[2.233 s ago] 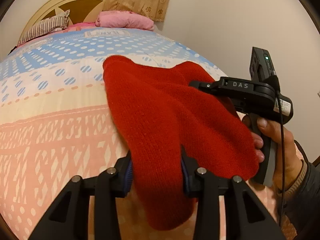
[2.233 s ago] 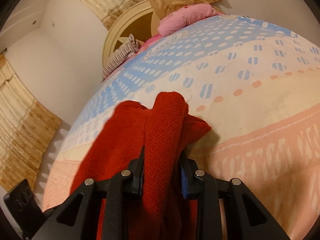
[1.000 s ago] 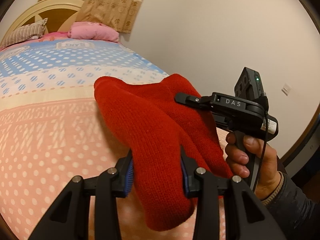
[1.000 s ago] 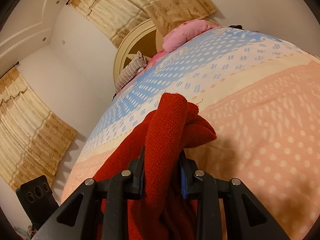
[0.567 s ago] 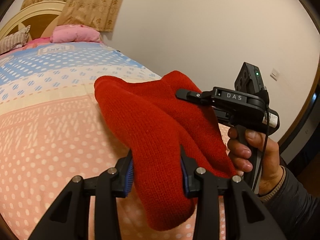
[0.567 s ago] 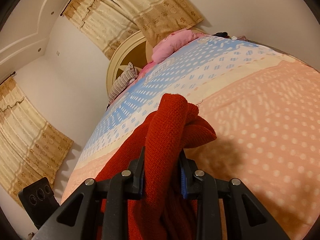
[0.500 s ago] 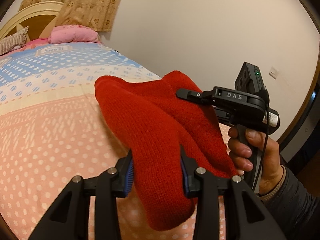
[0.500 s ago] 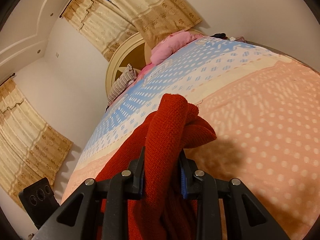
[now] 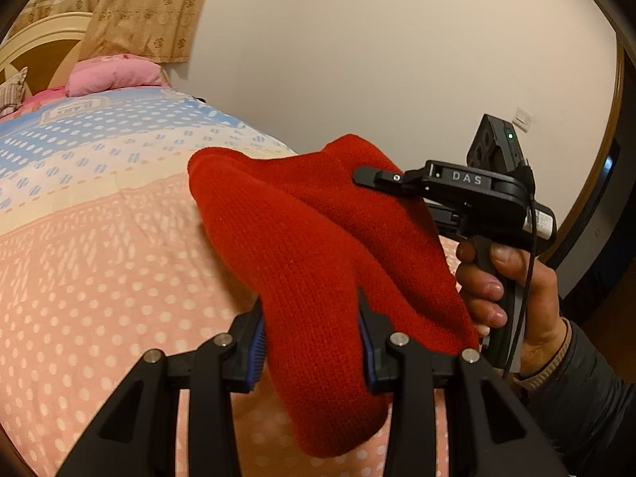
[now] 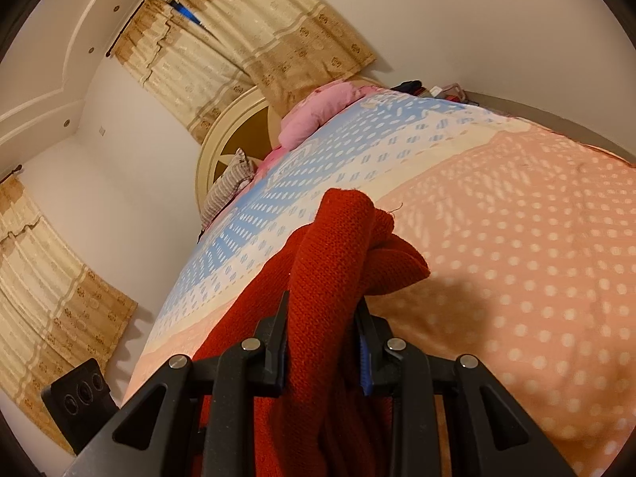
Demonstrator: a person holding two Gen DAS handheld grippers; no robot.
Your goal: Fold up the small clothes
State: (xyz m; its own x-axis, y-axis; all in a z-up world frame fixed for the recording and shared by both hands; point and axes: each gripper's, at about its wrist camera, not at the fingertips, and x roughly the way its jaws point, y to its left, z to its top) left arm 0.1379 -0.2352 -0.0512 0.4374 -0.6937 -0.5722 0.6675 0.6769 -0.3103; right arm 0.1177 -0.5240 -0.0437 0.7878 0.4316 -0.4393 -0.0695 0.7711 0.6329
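A red knitted garment (image 9: 302,246) hangs between both grippers, held up above the bed. My left gripper (image 9: 312,338) is shut on one thick fold of it. My right gripper (image 10: 322,342) is shut on another bunched fold (image 10: 334,246). In the left wrist view the right gripper (image 9: 357,177) comes in from the right, held by a hand (image 9: 512,290), its tip against the red knit. The left gripper's camera block (image 10: 79,393) shows at the lower left of the right wrist view.
Below lies a bed with a dotted quilt, pink near me (image 9: 99,278) and blue further off (image 9: 99,127). A pink pillow (image 9: 111,75), a striped pillow (image 10: 230,187) and a cream headboard (image 10: 238,127) are at the far end. Curtains (image 10: 238,39) and a plain wall (image 9: 357,59) stand behind.
Both grippers have kept their hold and carried the garment back toward the pink foot end of the bed and a little higher. The views have tilted up toward the wall and ceiling.
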